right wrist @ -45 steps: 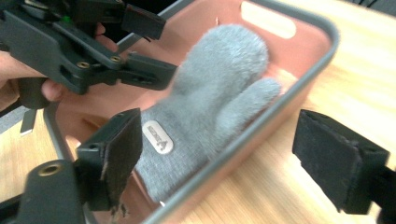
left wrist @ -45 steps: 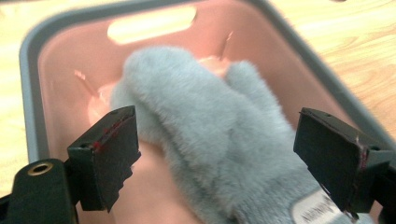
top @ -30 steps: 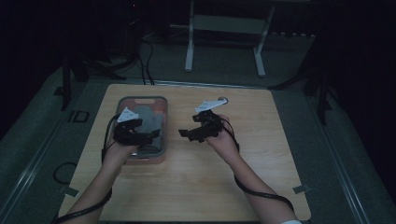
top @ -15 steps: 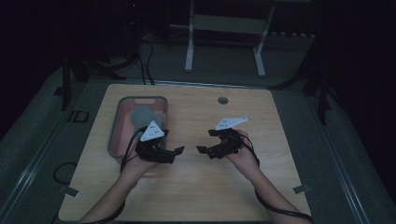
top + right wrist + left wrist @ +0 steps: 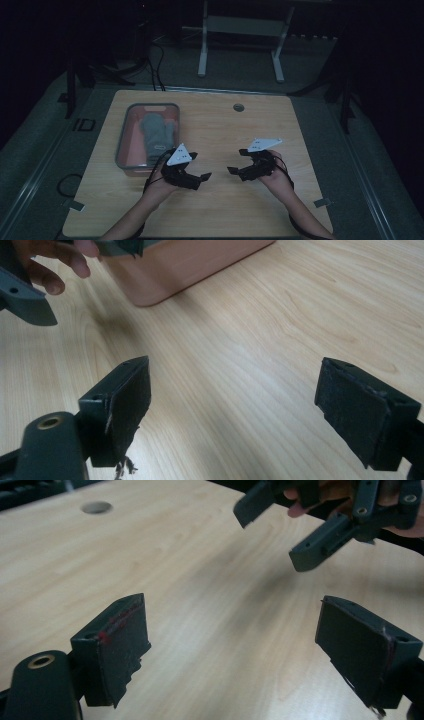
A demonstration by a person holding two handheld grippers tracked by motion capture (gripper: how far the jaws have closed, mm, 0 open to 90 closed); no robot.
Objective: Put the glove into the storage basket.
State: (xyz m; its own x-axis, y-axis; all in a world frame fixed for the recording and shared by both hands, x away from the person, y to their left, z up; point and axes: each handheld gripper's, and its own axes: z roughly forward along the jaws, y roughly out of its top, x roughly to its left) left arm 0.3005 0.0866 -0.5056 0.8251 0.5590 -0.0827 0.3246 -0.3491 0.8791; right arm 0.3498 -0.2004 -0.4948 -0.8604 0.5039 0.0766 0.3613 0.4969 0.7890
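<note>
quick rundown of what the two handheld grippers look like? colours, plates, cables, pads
Both are black plastic. The left gripper and right gripper each carry a pale grey three-cornered plate with small dots on top, and a black cable trails back along each bare forearm. The jaws are flat rectangular blocks with worn, frayed dark pads; the left one's pad shows a reddish smear. A brass-coloured eyelet sits at the jaw base.

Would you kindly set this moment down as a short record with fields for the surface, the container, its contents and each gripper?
surface: wooden table with a round hole near its far edge
container: pink bin, grey rim, on the table's left part
contents: grey cloth lying inside the bin
left gripper: jaws open, nothing between them, above bare wood beside the bin's near corner
right gripper: jaws open, nothing between them, above bare wood
relation: the two grippers face each other, apart
</note>
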